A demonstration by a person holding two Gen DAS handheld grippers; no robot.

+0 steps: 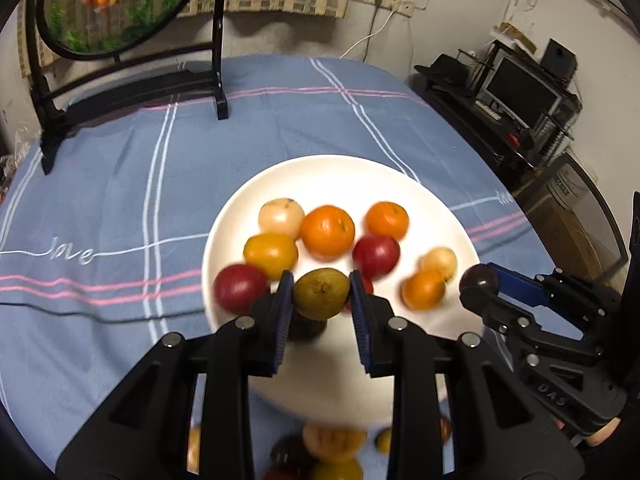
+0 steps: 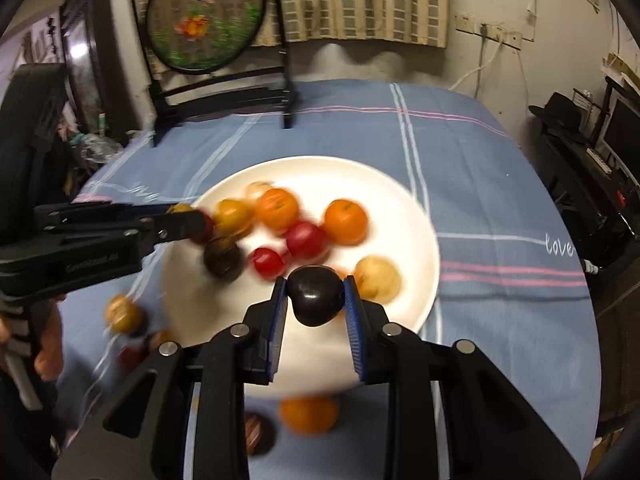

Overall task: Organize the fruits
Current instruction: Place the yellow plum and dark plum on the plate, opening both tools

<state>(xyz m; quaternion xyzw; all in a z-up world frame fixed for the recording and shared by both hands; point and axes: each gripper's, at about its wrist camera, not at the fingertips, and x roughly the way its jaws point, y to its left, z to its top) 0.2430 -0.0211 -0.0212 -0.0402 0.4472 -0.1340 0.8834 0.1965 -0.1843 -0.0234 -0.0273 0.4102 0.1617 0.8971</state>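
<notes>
A white plate on the blue cloth holds several fruits: oranges, red, yellow and pale ones. My left gripper is shut on an olive-green fruit above the plate's near part. My right gripper is shut on a dark purple fruit over the plate's near right side; it also shows in the left wrist view. The plate shows in the right wrist view, with my left gripper at its left rim.
Loose fruits lie on the cloth before the plate: an orange, a dark one, a yellow one. A round fish screen on a black stand is at the far left. Dark shelving stands right of the table.
</notes>
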